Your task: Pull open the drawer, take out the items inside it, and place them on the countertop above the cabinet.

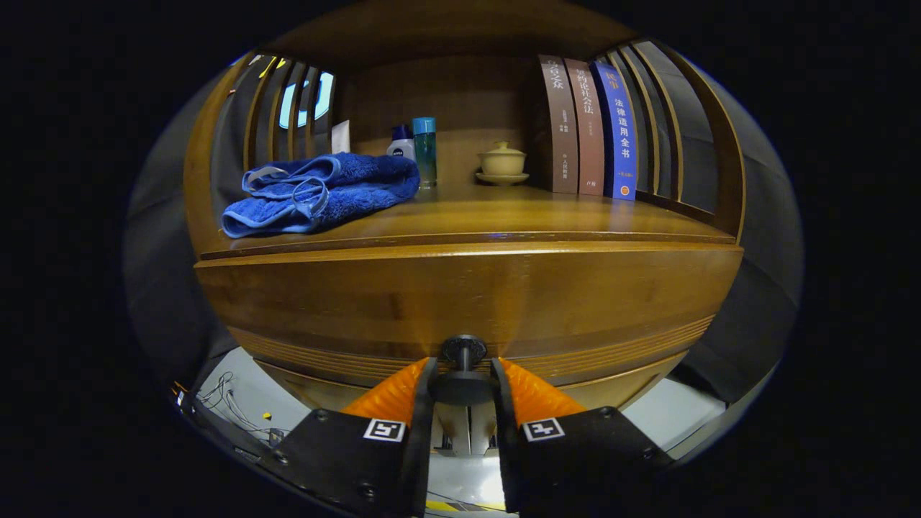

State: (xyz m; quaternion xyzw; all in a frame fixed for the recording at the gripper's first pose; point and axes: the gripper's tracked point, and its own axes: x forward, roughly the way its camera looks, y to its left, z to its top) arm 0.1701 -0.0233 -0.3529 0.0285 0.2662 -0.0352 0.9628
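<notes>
The wooden drawer front (460,295) spans the cabinet just ahead of me, below the countertop (518,212). A dark round knob (462,387) sticks out of its lower middle. My gripper (464,368) stands at that knob, one finger pressing on each side of the disc, shut on it. The drawer's inside is hidden behind the front panel. A folded blue towel (324,191) lies on the countertop at its left.
At the back of the countertop stand a white bottle (401,144), a clear bottle with a blue cap (424,151), a lidded cup on a saucer (502,162) and three upright books (590,126). Slatted wooden sides close in the shelf. Cables (230,403) lie on the pale floor, lower left.
</notes>
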